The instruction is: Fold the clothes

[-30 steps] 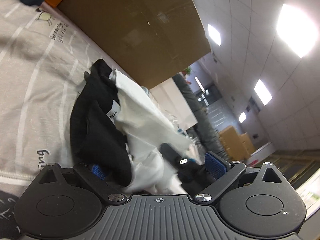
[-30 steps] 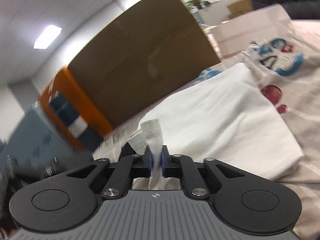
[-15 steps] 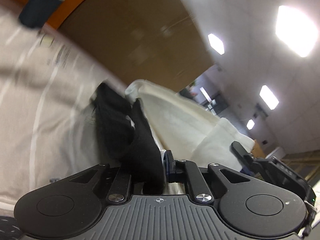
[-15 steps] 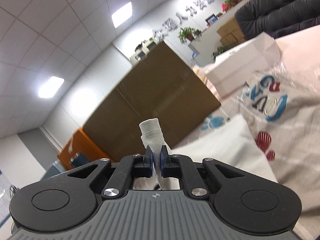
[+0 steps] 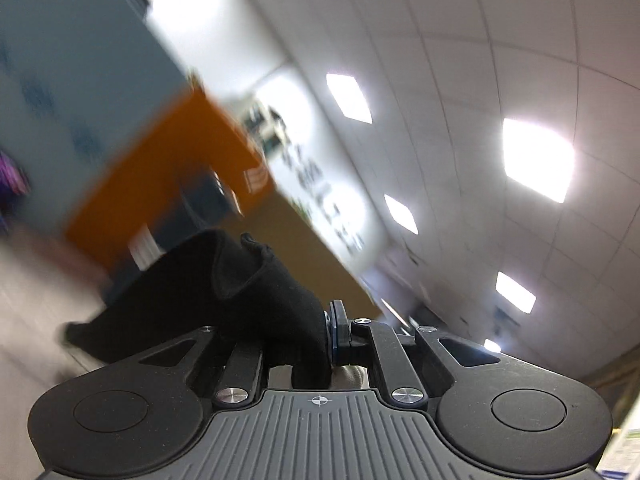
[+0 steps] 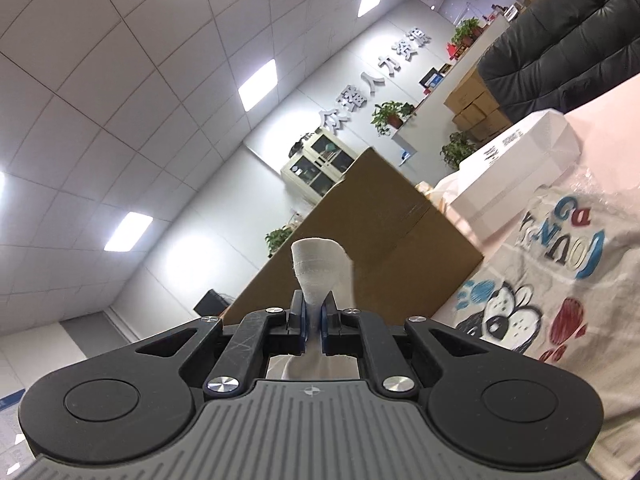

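Note:
My left gripper (image 5: 316, 340) is shut on a fold of black cloth (image 5: 240, 292), part of a black and white garment, and holds it raised and tilted up toward the ceiling. A bit of white cloth shows under the jaws. My right gripper (image 6: 314, 320) is shut on a bunched hem of the white garment (image 6: 318, 268), which sticks up between the jaws. It is also lifted, and the rest of the garment hangs out of sight below.
A large brown cardboard box (image 6: 380, 236) stands behind the work surface. A printed grey shirt in plastic wrap (image 6: 560, 280) lies at the right, with a white box (image 6: 516, 176) beyond it. An orange panel (image 5: 172, 168) is at the left.
Both grippers have lifted and tilted upward with the cloth in them. The left one closed on the black cloth a second ago. The bed surface has dropped out of view.

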{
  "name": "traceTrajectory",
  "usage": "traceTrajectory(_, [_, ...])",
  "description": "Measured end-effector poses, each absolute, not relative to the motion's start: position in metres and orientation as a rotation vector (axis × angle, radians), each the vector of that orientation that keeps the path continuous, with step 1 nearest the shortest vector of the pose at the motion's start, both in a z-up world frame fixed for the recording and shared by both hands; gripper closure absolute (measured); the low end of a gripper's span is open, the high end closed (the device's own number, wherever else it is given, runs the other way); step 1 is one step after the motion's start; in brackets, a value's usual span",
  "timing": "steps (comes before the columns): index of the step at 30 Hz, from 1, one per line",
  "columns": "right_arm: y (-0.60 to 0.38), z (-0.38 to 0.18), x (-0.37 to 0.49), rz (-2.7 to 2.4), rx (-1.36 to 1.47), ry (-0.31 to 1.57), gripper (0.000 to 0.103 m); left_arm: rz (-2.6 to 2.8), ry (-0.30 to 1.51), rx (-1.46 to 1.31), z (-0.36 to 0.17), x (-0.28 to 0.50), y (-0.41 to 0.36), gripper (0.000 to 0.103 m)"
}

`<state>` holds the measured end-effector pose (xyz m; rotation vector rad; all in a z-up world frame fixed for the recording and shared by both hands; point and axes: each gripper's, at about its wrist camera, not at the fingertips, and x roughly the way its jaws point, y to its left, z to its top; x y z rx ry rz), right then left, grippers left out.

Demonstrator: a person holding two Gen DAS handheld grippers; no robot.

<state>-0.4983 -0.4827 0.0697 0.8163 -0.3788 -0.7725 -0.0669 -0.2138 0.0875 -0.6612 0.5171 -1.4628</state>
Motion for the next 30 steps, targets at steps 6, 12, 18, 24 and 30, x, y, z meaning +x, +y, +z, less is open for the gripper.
traceTrajectory(6, [-0.437,0.06,-0.473,-0.639,0.777,-0.313,0.097,-1.381,0.405,-0.476,0.107,-0.033,-0.114,0.092])
traceTrajectory(12, [-0.369,0.035,-0.484,-0.591,0.683,-0.253,0.097,-1.364,0.524,-0.321,0.056,-0.048,-0.025,0.091])
traceTrajectory(18, [-0.315,0.006,-0.509,-0.681,0.659,-0.258,0.097,-1.361,0.626,-0.366,0.009,-0.07,0.015,0.091])
traceTrajectory(24, [-0.294,-0.018,-0.53,-0.761,0.713,-0.248,0.097,-1.357,0.728,-0.41,-0.021,-0.063,0.022,0.091])
traceTrajectory(30, [-0.279,-0.03,-0.541,-0.835,0.733,-0.209,0.097,-1.37,0.787,-0.364,-0.031,-0.073,0.033,0.091])
